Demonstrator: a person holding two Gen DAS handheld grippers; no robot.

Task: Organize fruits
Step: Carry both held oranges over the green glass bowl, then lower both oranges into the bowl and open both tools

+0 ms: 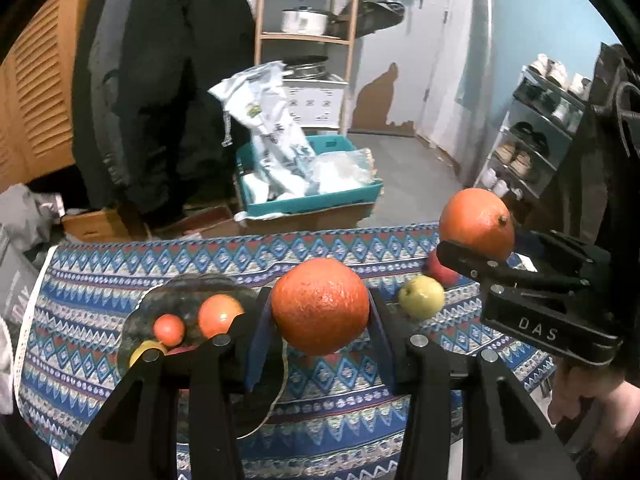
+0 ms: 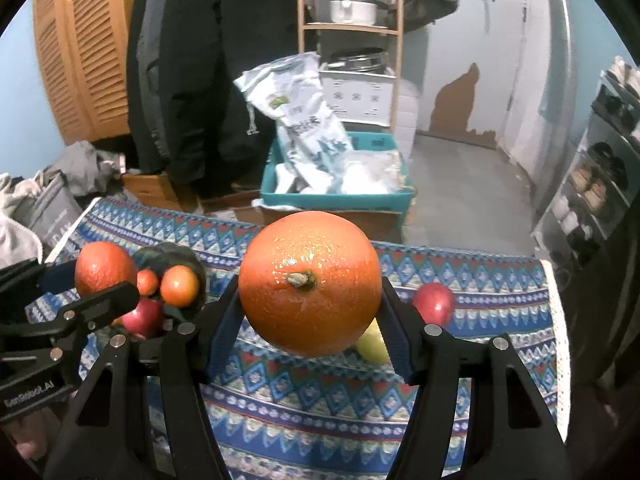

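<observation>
**Two oranges held above a patterned cloth**

While both hands hold their tools over the surface (image 1: 100, 280), each gripper carries one orange clear of the blue patterned cloth (image 2: 320, 400). Seen from the left wrist, the left gripper (image 1: 320, 312) has its fingers (image 1: 258, 344) clamped on the sides of a large orange (image 1: 320, 306), which hangs above the cloth. To its right in that view, the right gripper (image 1: 476, 246) grips a second orange (image 1: 476, 220), stem end showing, raised higher against the grey floor (image 1: 408, 184) behind.

Down on the cloth at the left lies a dark glass plate (image 1: 188, 292) with two small orange fruits (image 1: 218, 316), a red apple partly hidden by the gripper, and the edge of a yellow fruit (image 1: 146, 350). Apart from the plate, near the far right of the cloth, a yellow-green apple (image 1: 422, 296) sits just beside a red apple (image 2: 434, 304), both loose on the cloth.

Behind the surface stand a teal crate (image 2: 336, 200) stuffed with plastic bags, a wooden shelf (image 2: 348, 28) bearing a metal pot, and a dark coat (image 1: 160, 80) hanging by louvred doors.
</observation>
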